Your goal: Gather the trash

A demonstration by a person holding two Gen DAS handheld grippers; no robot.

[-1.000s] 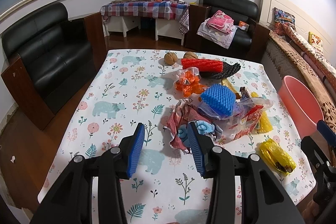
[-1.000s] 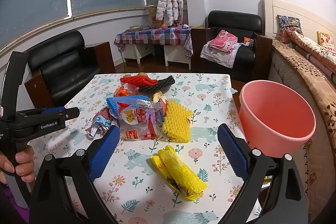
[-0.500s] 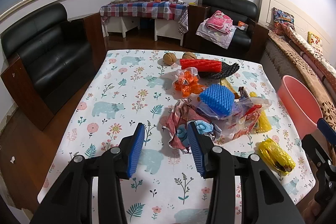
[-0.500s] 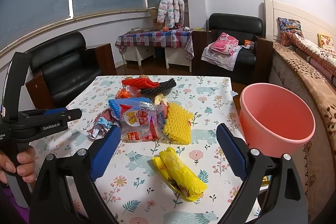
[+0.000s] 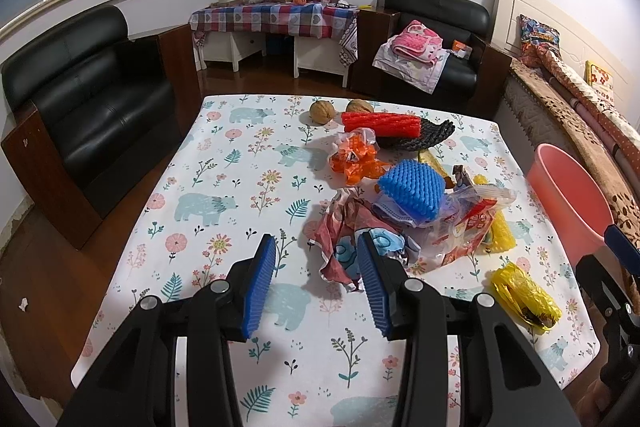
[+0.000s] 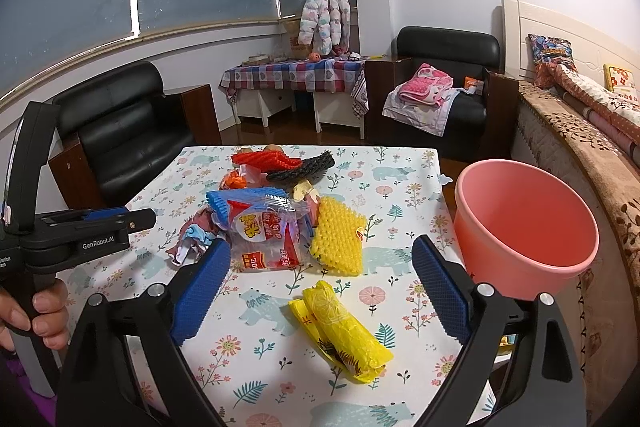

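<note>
Nothing has moved since before: your left gripper (image 5: 316,263) and right gripper (image 6: 320,281) hover with jaws spread, empty, over the yellow wrapper (image 6: 344,333) and crumpled paper (image 5: 340,239).

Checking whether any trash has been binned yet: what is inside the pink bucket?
Nothing shows inside the pink bucket: its inner wall and what shows of the bottom look bare. The near rim hides the nearest part of the bottom.

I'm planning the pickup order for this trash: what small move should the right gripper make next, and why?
Probably lower the right gripper, jaws open and empty, onto the yellow wrapper. It lies alone just ahead, nearest the empty pink bin.
</note>
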